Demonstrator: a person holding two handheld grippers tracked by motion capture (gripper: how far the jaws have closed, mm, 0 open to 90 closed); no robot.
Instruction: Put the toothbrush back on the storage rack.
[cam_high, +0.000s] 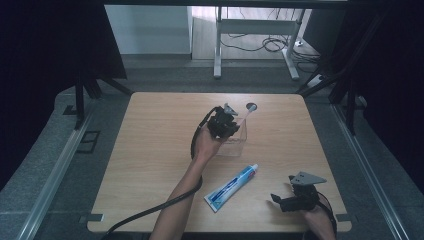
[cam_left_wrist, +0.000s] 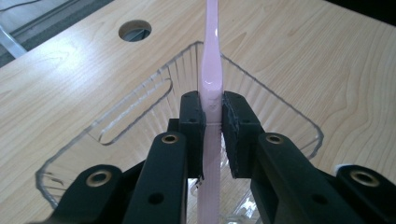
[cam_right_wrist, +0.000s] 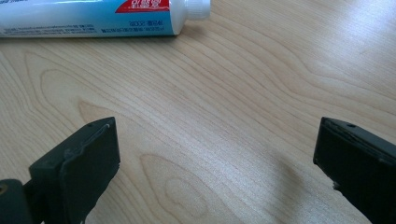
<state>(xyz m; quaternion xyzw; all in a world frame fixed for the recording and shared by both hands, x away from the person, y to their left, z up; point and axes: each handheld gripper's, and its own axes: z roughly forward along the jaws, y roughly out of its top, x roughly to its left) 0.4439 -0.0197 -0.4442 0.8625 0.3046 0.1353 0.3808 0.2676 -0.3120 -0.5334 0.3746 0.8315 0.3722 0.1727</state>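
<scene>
Item: pink toothbrush (cam_left_wrist: 211, 70), pinched between the pads of the left gripper (cam_left_wrist: 212, 116), poised over the clear plastic box (cam_left_wrist: 140, 100) at table (cam_high: 150, 150) centre. Right gripper (cam_right_wrist: 215, 163): jaws spread, idle at 5 o'clock. Toothpaste tube (cam_high: 232, 186): 6 o'clock of the box. Handling note: lower the brush straight and release only once it is inside the walls.

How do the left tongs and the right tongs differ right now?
The left tongs are shut on a pink toothbrush; the right tongs stand wide open. The left ones sit over the clear container, the right ones over bare table near the toothpaste tube. Both are black.
</scene>
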